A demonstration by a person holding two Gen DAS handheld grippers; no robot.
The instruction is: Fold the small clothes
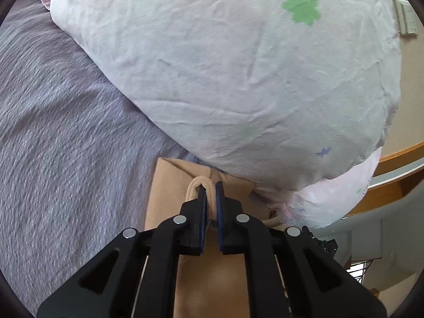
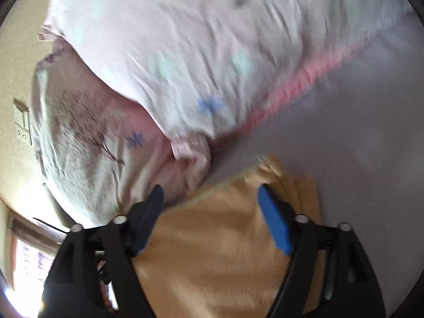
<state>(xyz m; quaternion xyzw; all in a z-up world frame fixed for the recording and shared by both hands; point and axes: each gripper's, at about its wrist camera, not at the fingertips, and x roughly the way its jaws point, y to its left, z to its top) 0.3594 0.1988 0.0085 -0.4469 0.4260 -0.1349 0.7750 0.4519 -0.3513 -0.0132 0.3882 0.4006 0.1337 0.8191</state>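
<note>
A small tan garment (image 1: 169,185) lies on the grey-lilac bed cover (image 1: 66,132), close to a white flowered pillow (image 1: 225,66). My left gripper (image 1: 211,193) is shut on a folded edge of the tan garment, a loop of cloth pokes out between the blue pads. In the right wrist view the same tan garment (image 2: 212,238) lies under my right gripper (image 2: 210,193), which is open with its blue-padded fingers (image 2: 273,220) wide apart over the cloth. The view is blurred.
The white flowered pillow (image 2: 185,53) fills the upper part of both views, with a pink trim (image 2: 291,84) along its edge. A wooden bed frame (image 1: 397,156) and a wall switch (image 1: 408,18) are at the right. A window (image 2: 29,262) is at lower left.
</note>
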